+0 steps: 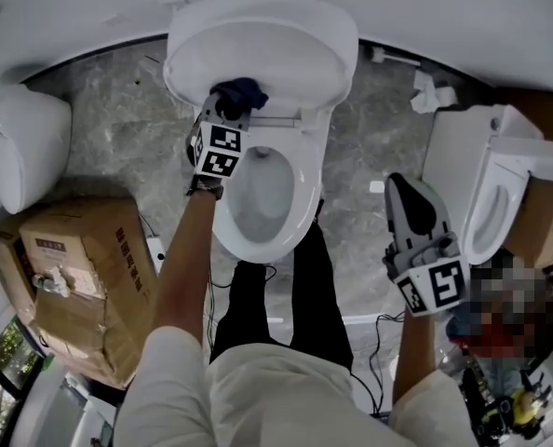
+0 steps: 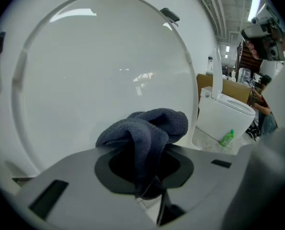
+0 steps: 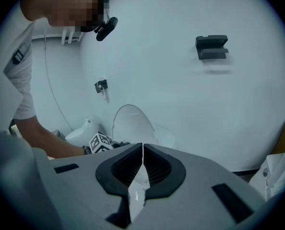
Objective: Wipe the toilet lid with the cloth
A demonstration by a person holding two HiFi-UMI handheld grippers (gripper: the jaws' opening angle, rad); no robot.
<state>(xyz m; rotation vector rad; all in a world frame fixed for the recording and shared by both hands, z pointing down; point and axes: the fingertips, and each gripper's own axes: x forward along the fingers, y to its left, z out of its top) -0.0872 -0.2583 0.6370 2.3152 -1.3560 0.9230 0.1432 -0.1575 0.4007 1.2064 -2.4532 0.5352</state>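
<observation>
Left gripper [image 1: 228,108] jaws clamp cloth [image 1: 244,91] by lid [image 1: 290,49] (most wiping probably left); right gripper [image 1: 402,184] jaws closed, empty.

The raised toilet lid [image 1: 286,45] stands upright by the wall. Its broad face is free, except at the lower edge, where the left claw [image 1: 230,102] holds a cloth [image 1: 244,89]. Bare marble floor [image 1: 370,152] lies open on both sides. A cardboard box [image 1: 81,268] and second toilet [image 1: 25,152] crowd the left. A third toilet [image 1: 491,194] hems in the right claw [image 1: 402,186].
</observation>
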